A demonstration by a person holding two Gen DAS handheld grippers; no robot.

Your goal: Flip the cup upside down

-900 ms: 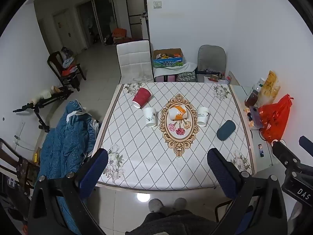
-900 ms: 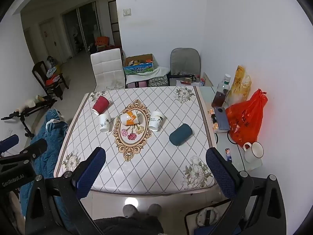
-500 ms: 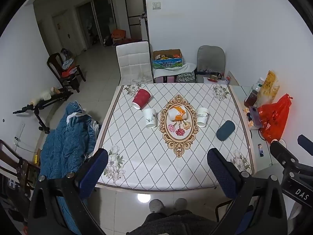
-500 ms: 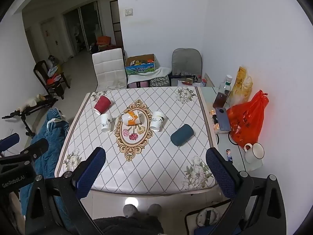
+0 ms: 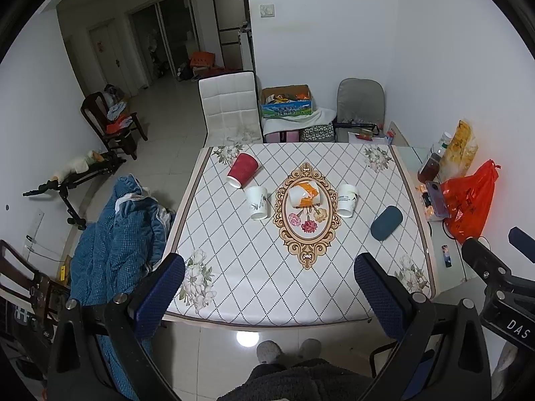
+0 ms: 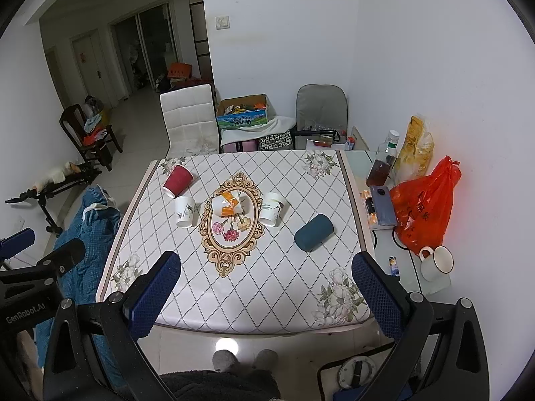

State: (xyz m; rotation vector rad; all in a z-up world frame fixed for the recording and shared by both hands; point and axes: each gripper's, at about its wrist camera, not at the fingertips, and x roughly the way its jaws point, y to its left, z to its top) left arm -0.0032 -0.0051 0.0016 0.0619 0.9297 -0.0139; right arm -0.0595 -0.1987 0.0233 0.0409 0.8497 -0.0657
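Several cups sit on the patterned table (image 5: pixel 254 277). A red cup (image 5: pixel 242 169) lies on its side at the far left. A white cup (image 5: pixel 257 202) stands beside it. An orange-and-white cup (image 5: pixel 305 193) lies at the centre medallion. Another white cup (image 5: pixel 347 199) stands to its right. A dark teal cup (image 5: pixel 386 223) lies on its side at the right; it also shows in the right wrist view (image 6: pixel 313 232). My left gripper (image 5: pixel 269 279) and right gripper (image 6: pixel 265 275) are both open, empty, high above the table's near edge.
A white chair (image 5: pixel 230 109) and a grey chair (image 5: pixel 360 108) stand behind the table. A blue quilt (image 5: pixel 113 240) lies on a chair at the left. A side shelf on the right holds an orange bag (image 6: pixel 423 205), bottles, a phone and a white mug (image 6: pixel 436 263).
Both views shift only slightly; the grippers drift a little while staying open. Nothing on the table has moved.
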